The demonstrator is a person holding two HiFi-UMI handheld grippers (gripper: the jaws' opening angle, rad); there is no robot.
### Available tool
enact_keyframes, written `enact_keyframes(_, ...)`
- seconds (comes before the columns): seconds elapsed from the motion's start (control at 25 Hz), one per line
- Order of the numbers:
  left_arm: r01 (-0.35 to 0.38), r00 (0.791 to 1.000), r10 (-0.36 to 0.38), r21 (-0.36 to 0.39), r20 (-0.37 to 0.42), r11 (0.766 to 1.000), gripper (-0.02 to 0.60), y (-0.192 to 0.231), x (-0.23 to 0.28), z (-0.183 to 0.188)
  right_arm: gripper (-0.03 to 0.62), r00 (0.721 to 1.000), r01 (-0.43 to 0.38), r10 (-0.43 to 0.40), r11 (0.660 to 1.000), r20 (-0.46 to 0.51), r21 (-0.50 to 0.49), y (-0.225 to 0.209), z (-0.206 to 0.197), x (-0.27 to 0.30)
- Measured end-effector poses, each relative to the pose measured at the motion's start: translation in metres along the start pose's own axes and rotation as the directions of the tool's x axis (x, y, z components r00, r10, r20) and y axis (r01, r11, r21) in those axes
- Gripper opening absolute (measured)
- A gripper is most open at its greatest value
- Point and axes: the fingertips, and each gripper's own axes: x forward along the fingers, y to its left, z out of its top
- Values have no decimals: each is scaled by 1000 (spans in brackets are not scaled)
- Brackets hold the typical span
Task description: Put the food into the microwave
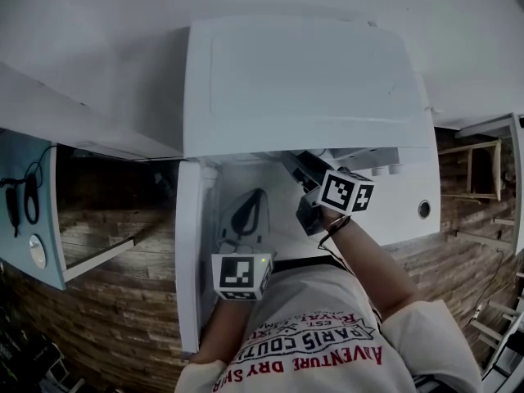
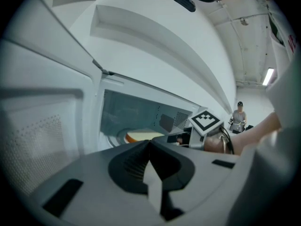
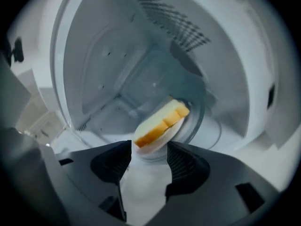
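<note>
The white microwave (image 1: 303, 80) stands with its door (image 1: 195, 252) swung out to the left. Inside the cavity, a slice of toast (image 3: 162, 124) lies on a small white plate (image 3: 184, 125) over the glass turntable (image 3: 207, 121). My right gripper (image 3: 149, 150) is at the cavity mouth, rolled to one side, its jaws open and apart from the plate's near edge. My left gripper (image 2: 149, 147) hangs by the inner side of the door, shut with nothing seen between its jaws. From the left gripper view the toast (image 2: 141, 136) shows behind the right gripper's marker cube (image 2: 205, 120).
A wood-plank wall runs behind the microwave. A blue panel (image 1: 24, 219) with a cable and a round fitting hangs at the left. A wooden rack (image 1: 479, 170) stands at the right. A person (image 2: 239, 114) stands far off in the room.
</note>
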Motion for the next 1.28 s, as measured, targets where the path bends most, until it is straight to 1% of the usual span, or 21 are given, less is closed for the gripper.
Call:
enact_keyframes(0.04,1,1000,-1,0,1,1000,6,0,0,0,229,998,22,-29,993,-59,-115,1,-5,0)
enact_keyframes(0.08,1,1000,-1,-2,1,1000,6,0,0,0,229,992,38,-63,974,-109,-224,1,-9,1)
enact_keyframes(0.12,1,1000,-1,-4,1,1000,6,0,0,0,230,984,48,-98,949,-146,-312,1,-13,1)
enact_keyframes(0.16,2,1000,-2,-5,1,1000,6,0,0,0,230,977,55,-127,926,-170,-375,0,-16,2)
enact_keyframes(0.2,3,1000,-3,-5,2,1000,6,0,0,0,230,971,62,-151,908,-185,-414,-1,-17,2)
enact_keyframes(0.32,2,1000,-2,2,1,1000,6,-2,0,0,229,955,86,-207,879,-214,-468,-5,-18,1)
enact_keyframes(0.4,2,1000,-2,12,0,1000,6,-3,0,-1,229,941,89,-232,873,-247,-480,-7,-19,0)
enact_keyframes(0.52,13,1000,-13,27,2,1000,6,-6,-1,0,229,909,89,-280,855,-310,-511,-13,-26,-5)
enact_keyframes(0.6,19,1000,-19,36,3,999,6,-8,-2,1,229,899,85,-295,843,-323,-531,-15,-29,-8)
enact_keyframes(0.8,8,1000,-8,26,2,1000,6,-5,-4,2,229,910,87,-281,848,-304,-523,-12,-30,-14)
enact_keyframes(0.88,6,1000,-6,29,1,1000,6,-6,-4,3,220,920,93,-274,847,-280,-523,-8,-28,-20)
enact_keyframes(0.96,5,1000,-5,34,0,999,6,-9,-3,3,170,935,117,-274,837,-224,-535,-2,-22,-31)
enact_keyframes(1.0,5,1000,-5,39,-1,999,6,-11,-2,4,124,944,135,-275,828,-184,-544,2,-17,-37)
enact_keyframes(1.04,5,1000,-5,45,0,999,6,-13,-1,5,63,951,153,-274,819,-142,-553,6,-12,-45)
enact_keyframes(1.08,6,1000,-6,51,3,999,6,-16,-1,6,39,958,167,-269,811,-103,-561,11,-8,-52)
enact_keyframes(1.16,6,1000,-8,64,17,998,6,-22,-2,13,15,970,171,-240,802,-46,-572,23,-3,-67)
enact_keyframes(1.28,0,999,-3,80,38,997,6,-30,-6,25,12,984,156,-176,802,21,-576,43,4,-90)
